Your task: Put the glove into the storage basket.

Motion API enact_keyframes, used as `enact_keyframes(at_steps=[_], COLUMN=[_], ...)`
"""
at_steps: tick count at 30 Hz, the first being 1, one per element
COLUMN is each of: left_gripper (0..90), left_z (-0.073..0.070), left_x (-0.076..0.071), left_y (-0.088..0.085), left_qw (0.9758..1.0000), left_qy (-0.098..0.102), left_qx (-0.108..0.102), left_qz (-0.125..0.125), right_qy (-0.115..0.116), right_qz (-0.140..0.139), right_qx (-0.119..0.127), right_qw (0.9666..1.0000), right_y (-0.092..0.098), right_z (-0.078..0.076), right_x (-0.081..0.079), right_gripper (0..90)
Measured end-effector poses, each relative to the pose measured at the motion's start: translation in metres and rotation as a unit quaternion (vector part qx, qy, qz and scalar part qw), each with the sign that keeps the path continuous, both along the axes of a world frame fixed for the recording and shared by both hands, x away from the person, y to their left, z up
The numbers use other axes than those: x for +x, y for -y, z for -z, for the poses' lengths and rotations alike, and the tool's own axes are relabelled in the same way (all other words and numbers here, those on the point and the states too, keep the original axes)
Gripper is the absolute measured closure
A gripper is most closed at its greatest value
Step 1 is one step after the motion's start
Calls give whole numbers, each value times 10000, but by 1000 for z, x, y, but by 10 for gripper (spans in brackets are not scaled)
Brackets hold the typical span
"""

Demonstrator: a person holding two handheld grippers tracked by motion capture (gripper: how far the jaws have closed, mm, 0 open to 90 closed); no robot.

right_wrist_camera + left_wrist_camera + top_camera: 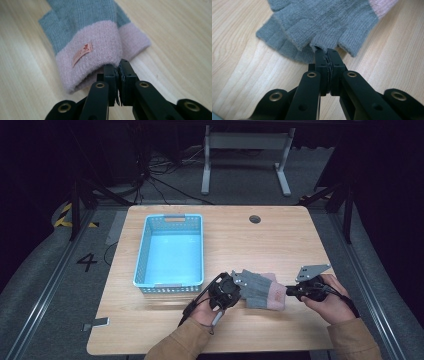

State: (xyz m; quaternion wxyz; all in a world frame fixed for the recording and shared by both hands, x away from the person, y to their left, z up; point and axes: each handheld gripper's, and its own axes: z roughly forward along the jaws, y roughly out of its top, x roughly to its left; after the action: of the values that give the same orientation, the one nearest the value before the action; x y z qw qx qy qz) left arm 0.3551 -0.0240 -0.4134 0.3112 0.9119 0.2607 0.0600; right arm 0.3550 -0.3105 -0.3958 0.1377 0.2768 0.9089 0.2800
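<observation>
I see the wooden bench [150, 330] under me, with the blue basket [170, 251] standing on its left half. Right of the basket's near corner, close to the front edge, lie the gloves [262, 291] — grey knit with pink cuffs, one stacked on the other, stretched between my two grippers. My left gripper [327, 53] is clamped tight on a grey fingertip edge of the gloves, its jaws nearly meeting with the knit pinched between them. My right gripper [119, 65] is closed on the rim of the upper pink cuff [92, 65] — beside the small label [82, 53] sewn there.
</observation>
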Motion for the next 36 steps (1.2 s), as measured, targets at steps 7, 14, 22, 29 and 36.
enact_keyframes(at_steps=[7, 14, 22, 29, 36], left_gripper=[887, 886, 887, 887, 886], left_z=[-4, -6, -5, 2, 7], left_x=[0, -1, 1, 3, 7], left_y=[-3, -3, -3, -2, 0], left_qw=[9998, 9997, 9997, 9998, 9998], left_qy=[7, 35, 26, -97, -199], left_qx=[-203, -234, -208, -127, -55], left_qz=[-86, -86, -93, -81, -67], right_qy=[96, 235, 177, 61, 8], right_qz=[106, 291, 422, 418, 442], right_qx=[123, 256, 332, 301, 282], right_qw=[9998, 9990, 9984, 9987, 9986], right_y=[-1, -2, -6, -9, -9], right_z=[-4, -6, 3, 13, 18], right_x=[16, 27, 41, 49, 53], right_gripper=[867, 867, 867, 867, 867])
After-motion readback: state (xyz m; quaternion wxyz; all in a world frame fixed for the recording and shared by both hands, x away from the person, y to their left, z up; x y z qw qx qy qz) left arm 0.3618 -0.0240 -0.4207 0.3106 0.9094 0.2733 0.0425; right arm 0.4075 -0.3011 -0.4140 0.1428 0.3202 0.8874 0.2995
